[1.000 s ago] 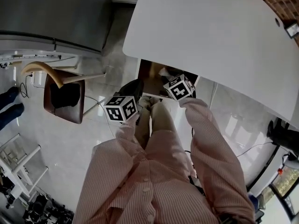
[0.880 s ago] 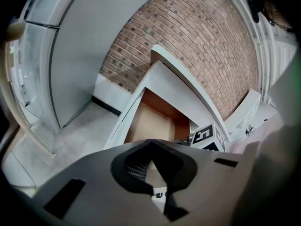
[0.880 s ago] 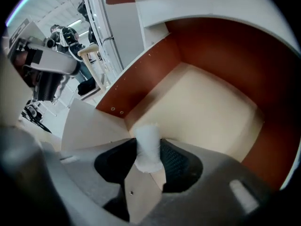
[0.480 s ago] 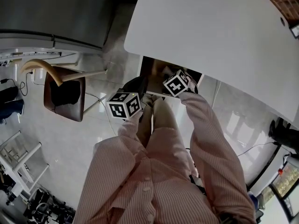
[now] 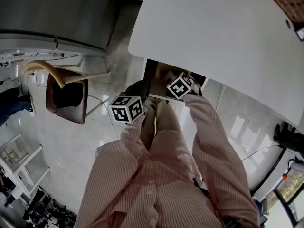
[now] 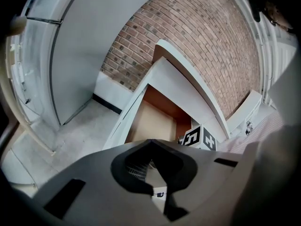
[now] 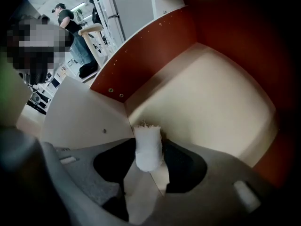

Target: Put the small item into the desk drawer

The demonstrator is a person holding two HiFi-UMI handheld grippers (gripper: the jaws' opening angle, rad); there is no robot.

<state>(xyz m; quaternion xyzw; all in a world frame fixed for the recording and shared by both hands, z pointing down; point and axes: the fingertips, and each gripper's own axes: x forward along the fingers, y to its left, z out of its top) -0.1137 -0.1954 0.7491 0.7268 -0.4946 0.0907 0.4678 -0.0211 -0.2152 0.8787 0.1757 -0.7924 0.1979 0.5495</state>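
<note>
The desk drawer (image 5: 156, 74) stands pulled out under the white desk top (image 5: 213, 32). Its pale floor (image 7: 211, 102) and red-brown walls fill the right gripper view. My right gripper (image 7: 149, 166) reaches into the drawer; its jaws are opening, with a small white frayed roll (image 7: 147, 145) standing upright between them, just above the floor. In the head view its marker cube (image 5: 180, 86) sits at the drawer's front. My left gripper (image 5: 126, 109) hangs outside the drawer, to its left, shut and empty (image 6: 151, 147), looking at the open drawer (image 6: 150, 121).
A brown chair (image 5: 66, 99) stands on the tiled floor at the left. Behind it is a grey cabinet (image 5: 57, 13). A brick wall (image 6: 197, 41) rises behind the desk. People (image 7: 70, 27) stand far off in the right gripper view.
The right gripper's cube has edged slightly further over the drawer. The left gripper has barely moved.
</note>
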